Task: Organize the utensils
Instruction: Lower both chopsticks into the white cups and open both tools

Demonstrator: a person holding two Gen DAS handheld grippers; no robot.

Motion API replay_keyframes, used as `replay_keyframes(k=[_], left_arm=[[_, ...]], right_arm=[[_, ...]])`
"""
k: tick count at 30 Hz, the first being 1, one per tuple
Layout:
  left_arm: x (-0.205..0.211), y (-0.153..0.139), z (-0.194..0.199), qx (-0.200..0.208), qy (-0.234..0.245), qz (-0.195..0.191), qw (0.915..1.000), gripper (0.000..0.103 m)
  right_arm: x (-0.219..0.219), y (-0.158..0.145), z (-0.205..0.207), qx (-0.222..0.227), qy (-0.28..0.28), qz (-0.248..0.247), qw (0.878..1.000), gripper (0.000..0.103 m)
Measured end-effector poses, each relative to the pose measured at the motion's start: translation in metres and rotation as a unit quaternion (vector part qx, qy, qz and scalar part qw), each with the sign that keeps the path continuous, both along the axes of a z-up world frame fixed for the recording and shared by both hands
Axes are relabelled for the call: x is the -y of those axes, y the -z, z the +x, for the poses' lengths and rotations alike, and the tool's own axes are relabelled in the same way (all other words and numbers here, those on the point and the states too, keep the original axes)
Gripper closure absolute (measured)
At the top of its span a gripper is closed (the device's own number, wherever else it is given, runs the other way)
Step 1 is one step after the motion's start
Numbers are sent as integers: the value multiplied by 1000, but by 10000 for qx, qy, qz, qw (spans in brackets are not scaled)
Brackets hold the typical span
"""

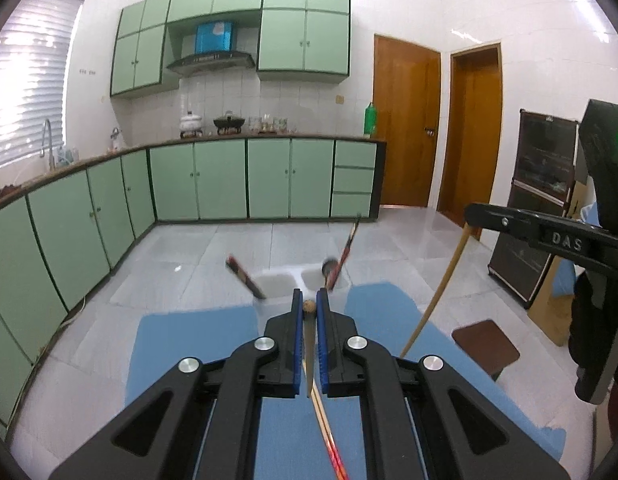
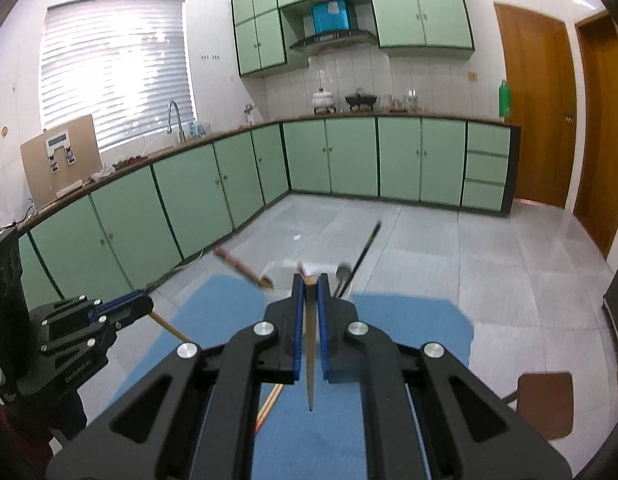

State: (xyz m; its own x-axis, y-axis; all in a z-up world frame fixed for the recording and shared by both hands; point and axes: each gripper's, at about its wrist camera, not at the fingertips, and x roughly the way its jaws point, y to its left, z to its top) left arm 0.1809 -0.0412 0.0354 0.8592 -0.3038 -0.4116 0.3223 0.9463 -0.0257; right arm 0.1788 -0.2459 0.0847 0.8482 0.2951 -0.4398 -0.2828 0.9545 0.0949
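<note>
My left gripper [image 1: 308, 300] is shut on a wooden chopstick [image 1: 309, 354] that runs back between the blue pads. My right gripper [image 2: 310, 282] is shut on another wooden chopstick [image 2: 310, 360]. Each gripper shows in the other's view, the right one [image 1: 475, 213] holding its long stick [image 1: 437, 296], the left one [image 2: 143, 300] low at the left. Both hover over a blue mat [image 1: 197, 344]. Ahead stands a white two-compartment holder [image 1: 305, 280] with a dark-handled utensil [image 1: 245, 276] in the left cell and a spoon and chopsticks [image 1: 341, 258] in the right.
More chopsticks [image 1: 329, 436] lie on the mat under the left gripper. A brown stool [image 1: 485, 346] stands to the right. Green cabinets [image 1: 237, 178] line the far wall and left side, with wooden doors [image 1: 405, 128] and a dark cabinet [image 1: 537, 200] at the right.
</note>
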Motion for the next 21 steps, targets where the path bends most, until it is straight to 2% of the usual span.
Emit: replay_keyframes(k=[6,11,13,16,21], left_arm=[[4,-44,25,540,-54,-105,9985,97],[10,-69,62,881,-147,-232,9957,97],[11,-69,76,913,-146,-318,9952,97],[14,-61,99,998,-269,-250,9943,97],[20,-33,133,770,-322,-177,9963,97]], right_arm=[[4,-44,40,547,158,145,9983,97],[3,-60,78,847,276,215,9958,97],[1,-58,94,848,292,192,9958,97],[-4,-45,115,770,308,79,9965,97],[-11,-13,145,374,236,108,9990,97]])
